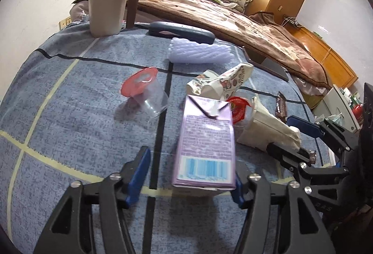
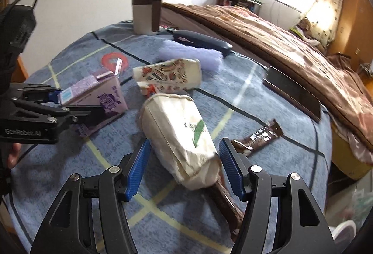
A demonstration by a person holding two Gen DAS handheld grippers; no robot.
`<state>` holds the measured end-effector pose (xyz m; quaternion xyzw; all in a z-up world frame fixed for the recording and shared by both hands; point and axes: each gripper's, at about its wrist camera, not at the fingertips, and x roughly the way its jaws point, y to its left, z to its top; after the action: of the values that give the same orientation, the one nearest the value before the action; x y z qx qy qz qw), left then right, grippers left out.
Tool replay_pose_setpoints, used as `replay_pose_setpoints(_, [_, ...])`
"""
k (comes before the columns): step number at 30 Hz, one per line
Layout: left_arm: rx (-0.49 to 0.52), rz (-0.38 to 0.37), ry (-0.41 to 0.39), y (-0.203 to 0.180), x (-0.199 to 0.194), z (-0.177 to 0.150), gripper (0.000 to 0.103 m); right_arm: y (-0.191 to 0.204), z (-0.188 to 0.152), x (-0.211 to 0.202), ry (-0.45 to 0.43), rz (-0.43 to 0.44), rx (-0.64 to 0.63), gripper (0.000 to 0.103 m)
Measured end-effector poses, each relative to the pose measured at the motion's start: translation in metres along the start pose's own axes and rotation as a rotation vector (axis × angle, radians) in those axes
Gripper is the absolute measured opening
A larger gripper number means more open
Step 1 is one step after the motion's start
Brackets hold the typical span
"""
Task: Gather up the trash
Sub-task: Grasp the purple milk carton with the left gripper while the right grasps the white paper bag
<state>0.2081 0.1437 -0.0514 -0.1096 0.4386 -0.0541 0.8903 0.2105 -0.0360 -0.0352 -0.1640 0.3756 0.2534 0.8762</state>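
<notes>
A purple drink carton (image 1: 204, 144) lies on the blue checked cloth (image 1: 70, 125) between the fingers of my left gripper (image 1: 190, 174), which is open around it. The carton also shows in the right wrist view (image 2: 98, 95). A crumpled cream paper cup (image 2: 179, 137) lies between the fingers of my right gripper (image 2: 184, 170), which is open around it. In the left wrist view the cream cup (image 1: 268, 128) sits right of the carton. A patterned paper cup (image 2: 170, 76), a clear plastic cup with a red lid (image 1: 144, 93) and a brown snack wrapper (image 2: 258, 137) lie nearby.
A brown and cream mug (image 1: 108, 4) stands at the far edge. A dark case (image 1: 181, 31) and white foam wrap (image 1: 200, 52) lie behind the trash. A dark tablet (image 2: 293, 90) lies to the right, by a bed with a brown blanket (image 2: 291, 44).
</notes>
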Motion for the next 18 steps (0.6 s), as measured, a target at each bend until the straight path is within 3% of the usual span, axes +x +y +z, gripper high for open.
replay_pose_setpoints(4, [-0.001,-0.004,0.001,0.0015,0.002,0.0007,0.066,0.002,0.0029,0.0099,0.026,-0.023,0.002,0.066])
replay_pose_setpoints(9, [0.001,-0.012,-0.001,0.0022,0.0033,0.0019,0.066,0.002,0.0022,0.0101,0.027,0.008,0.034,0.063])
replay_pose_setpoints(15, [0.0,-0.023,-0.009,0.0011,0.002,0.0012,0.043,0.0019,-0.0007,0.0058,0.013,0.028,0.059,0.04])
replay_pose_setpoints(18, [0.008,-0.011,-0.018,-0.0015,-0.0005,-0.0007,0.041,0.0039,-0.0031,0.0043,0.01,0.032,0.055,0.037])
